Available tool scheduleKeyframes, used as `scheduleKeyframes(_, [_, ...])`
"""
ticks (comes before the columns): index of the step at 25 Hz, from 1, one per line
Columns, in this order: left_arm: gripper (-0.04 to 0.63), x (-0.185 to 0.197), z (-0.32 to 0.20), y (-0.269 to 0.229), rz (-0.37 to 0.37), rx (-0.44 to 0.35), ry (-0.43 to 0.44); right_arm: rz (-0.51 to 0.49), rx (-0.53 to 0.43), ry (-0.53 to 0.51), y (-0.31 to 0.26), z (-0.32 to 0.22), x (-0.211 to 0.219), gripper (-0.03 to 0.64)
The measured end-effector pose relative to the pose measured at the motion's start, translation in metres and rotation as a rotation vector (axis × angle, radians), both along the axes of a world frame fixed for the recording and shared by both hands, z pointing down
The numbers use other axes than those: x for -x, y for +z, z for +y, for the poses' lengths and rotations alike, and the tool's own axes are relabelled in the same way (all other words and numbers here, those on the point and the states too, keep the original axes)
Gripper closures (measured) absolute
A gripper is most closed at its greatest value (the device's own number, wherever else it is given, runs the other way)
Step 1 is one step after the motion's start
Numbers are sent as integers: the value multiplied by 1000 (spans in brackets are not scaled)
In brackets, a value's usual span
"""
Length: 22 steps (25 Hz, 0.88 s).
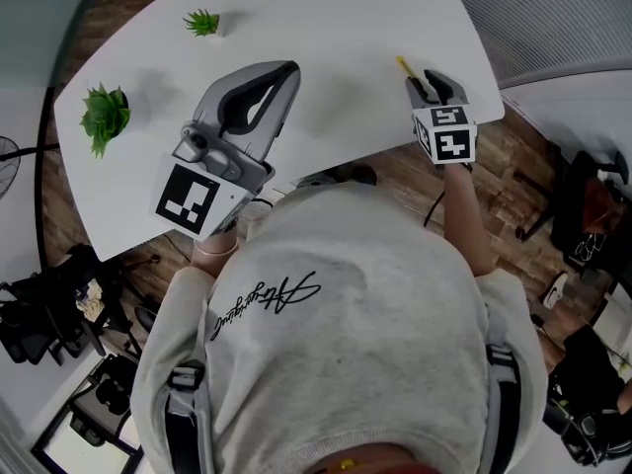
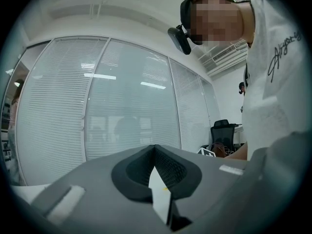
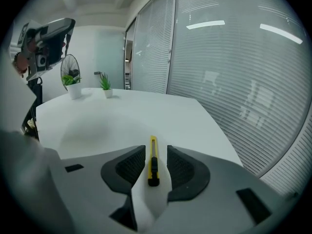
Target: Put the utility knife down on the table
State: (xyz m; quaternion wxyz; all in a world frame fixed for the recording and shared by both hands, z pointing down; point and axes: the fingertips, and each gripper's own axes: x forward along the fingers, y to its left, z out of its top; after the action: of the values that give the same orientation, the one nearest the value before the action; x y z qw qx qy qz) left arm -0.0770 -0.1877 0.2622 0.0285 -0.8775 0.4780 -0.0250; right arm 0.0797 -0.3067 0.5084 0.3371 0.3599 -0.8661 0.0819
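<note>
Right gripper view: utility knife (image 3: 153, 161) lies between parted jaws of right gripper (image 3: 156, 153).

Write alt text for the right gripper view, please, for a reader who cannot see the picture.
A yellow utility knife lies on the white table between the open jaws of the right gripper, with a gap to each pad. Two small potted plants stand at the far edge, and window blinds fill the right side.

The utility knife (image 3: 153, 161) lies on the table (image 1: 336, 28) between the jaws of the right hand-held gripper (image 3: 155, 152), potted plants (image 1: 106, 115) well left.
</note>
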Motion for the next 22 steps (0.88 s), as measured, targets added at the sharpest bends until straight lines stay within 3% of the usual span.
scheduleKeyframes(22, [606, -27, -8, -5, 6, -22, 95, -249, -209, 15, -124, 23, -8, 462])
